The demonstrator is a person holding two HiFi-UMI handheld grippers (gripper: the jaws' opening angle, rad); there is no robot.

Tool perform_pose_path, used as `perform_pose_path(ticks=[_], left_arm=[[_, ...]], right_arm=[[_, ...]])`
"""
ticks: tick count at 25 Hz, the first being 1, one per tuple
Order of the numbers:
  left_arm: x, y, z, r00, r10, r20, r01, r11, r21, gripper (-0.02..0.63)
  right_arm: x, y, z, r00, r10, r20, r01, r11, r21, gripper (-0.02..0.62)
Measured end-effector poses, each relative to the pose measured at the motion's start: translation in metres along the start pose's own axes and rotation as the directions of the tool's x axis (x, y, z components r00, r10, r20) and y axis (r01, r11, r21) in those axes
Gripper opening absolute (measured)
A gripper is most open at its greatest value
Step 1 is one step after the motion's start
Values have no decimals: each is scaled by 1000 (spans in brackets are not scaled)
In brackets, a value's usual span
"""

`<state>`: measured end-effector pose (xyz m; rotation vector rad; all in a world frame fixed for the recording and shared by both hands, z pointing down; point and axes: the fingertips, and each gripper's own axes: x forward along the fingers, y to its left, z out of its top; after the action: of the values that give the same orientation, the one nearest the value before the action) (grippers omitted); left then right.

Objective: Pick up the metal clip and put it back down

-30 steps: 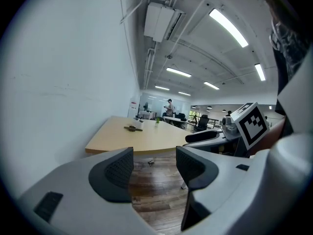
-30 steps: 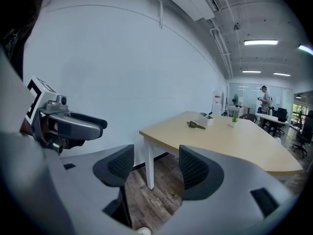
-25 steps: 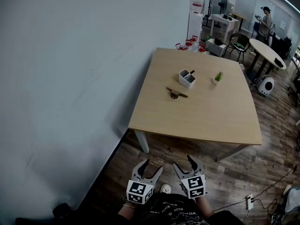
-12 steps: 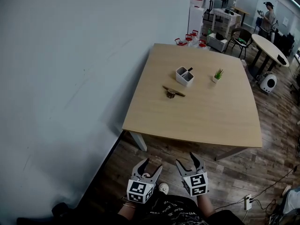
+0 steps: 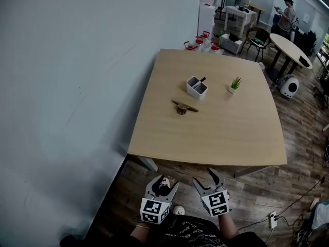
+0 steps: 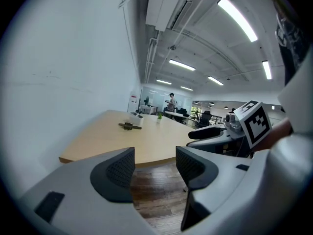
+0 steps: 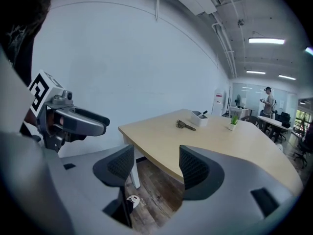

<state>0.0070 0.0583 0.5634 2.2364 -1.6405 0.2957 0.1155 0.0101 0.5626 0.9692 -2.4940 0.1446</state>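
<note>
The metal clip lies on the wooden table, left of its middle, just in front of a white holder. It also shows far off as a small dark clip in the left gripper view and as a clip in the right gripper view. My left gripper and right gripper hang side by side over the floor, short of the table's near edge. Both stand open with nothing between their jaws.
A white holder with a dark pen and a small potted plant stand behind the clip. A plain wall runs along the left. Chairs, a round table and a standing person fill the far right. A power strip lies on the wood floor.
The view has shifted: the table now sits lower and more to the left in the head view, so it is nearer. Both grippers stay open and low.
</note>
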Motion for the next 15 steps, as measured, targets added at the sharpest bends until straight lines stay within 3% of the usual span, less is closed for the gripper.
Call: perform_pose_path(ticks=[4,15], left_arm=[[27,19,10,999,-32,-11,32,999,11,262],[96,90,55,996,-88,-7,89,995,50,262]], right_arm=[[25,-6,4,999,16,-29,-16,1000,11,302],[92,-37,42,999,-42,-33,45,995,94,302]])
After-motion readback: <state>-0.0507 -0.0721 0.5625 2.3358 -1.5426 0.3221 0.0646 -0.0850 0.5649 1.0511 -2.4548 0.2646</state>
